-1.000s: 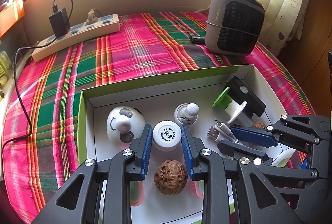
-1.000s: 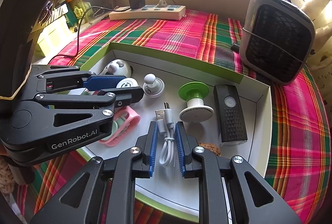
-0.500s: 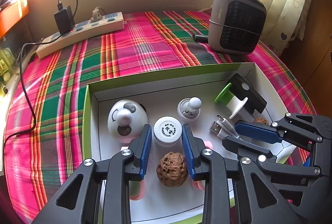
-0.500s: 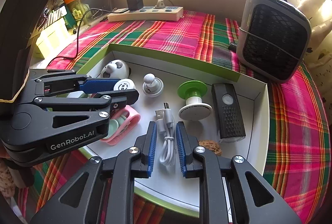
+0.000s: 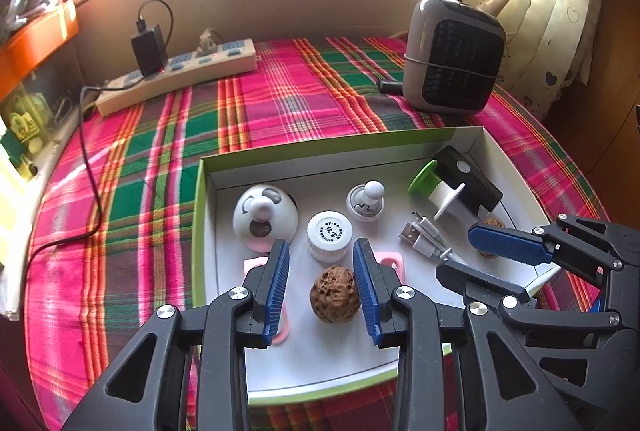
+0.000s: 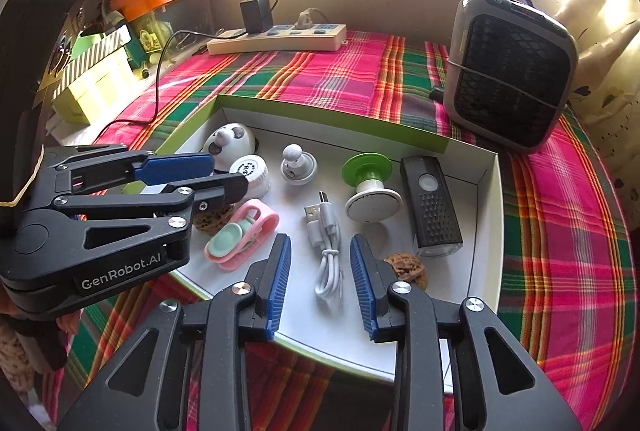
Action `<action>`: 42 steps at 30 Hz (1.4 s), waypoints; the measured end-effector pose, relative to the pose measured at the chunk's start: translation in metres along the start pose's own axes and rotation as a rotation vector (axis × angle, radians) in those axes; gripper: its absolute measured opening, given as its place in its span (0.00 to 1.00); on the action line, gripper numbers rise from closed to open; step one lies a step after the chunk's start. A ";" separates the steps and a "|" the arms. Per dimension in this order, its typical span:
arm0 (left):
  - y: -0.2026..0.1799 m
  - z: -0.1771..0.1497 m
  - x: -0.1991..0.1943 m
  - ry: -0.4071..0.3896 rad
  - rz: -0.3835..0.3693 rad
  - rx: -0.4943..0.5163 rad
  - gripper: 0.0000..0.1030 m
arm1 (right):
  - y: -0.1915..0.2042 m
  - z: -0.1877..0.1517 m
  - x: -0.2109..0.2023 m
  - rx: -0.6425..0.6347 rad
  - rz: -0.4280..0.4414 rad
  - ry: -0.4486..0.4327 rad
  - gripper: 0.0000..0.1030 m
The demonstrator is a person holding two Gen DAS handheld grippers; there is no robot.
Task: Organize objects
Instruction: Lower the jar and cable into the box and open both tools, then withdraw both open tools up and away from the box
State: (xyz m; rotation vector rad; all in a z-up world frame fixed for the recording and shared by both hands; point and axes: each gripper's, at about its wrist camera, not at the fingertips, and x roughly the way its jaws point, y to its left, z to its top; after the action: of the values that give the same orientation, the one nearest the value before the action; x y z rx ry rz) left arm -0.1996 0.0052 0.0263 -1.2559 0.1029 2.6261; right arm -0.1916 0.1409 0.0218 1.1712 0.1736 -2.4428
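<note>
1. The right tool (image 6: 320, 283) is standing over the near part of the white tray (image 6: 486, 215), its jaws opening; the white USB cable (image 6: 326, 255) is lying on the tray floor between the blue pads, which are not pressing on it.
2. The cable's long axis is running away from the right tool toward the tray's far wall, plug end farthest, in line with the gap between the pads. I judge that any coming move on the cable turns on this alignment.
3. The left tool (image 5: 322, 281) is also opening, with a walnut (image 5: 333, 293) lying between its pads and untouched; a white capped jar (image 5: 329, 235) is sitting just beyond the tips.
4. The right tool is clearly the nearer one to the cable; the left is nearer to the walnut and jar.
5. The right wrist view is showing the cable's looped near end, a second walnut (image 6: 404, 267) beside the black lamp (image 6: 432, 207), and a pink clip (image 6: 240, 235). The left wrist view is showing only the cable's plug end, with the right tool covering the rest.
6. The tray is resting on a plaid cloth (image 5: 280, 103); whether a worktop or bed lies beneath, I cannot tell.
</note>
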 end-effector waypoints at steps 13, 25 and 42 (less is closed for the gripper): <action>0.000 -0.019 -0.042 -0.067 0.069 -0.055 0.31 | 0.006 -0.010 -0.026 0.026 -0.031 -0.055 0.42; 0.000 -0.047 -0.065 -0.078 0.102 -0.091 0.31 | 0.014 -0.026 -0.049 0.033 -0.061 -0.093 0.42; -0.005 -0.091 -0.074 -0.048 0.163 -0.105 0.31 | 0.017 -0.051 -0.063 0.048 -0.073 -0.087 0.42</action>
State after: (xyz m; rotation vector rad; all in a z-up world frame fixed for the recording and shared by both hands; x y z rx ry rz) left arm -0.0843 -0.0178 0.0264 -1.2664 0.0625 2.8328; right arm -0.1132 0.1604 0.0386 1.0931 0.1346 -2.5692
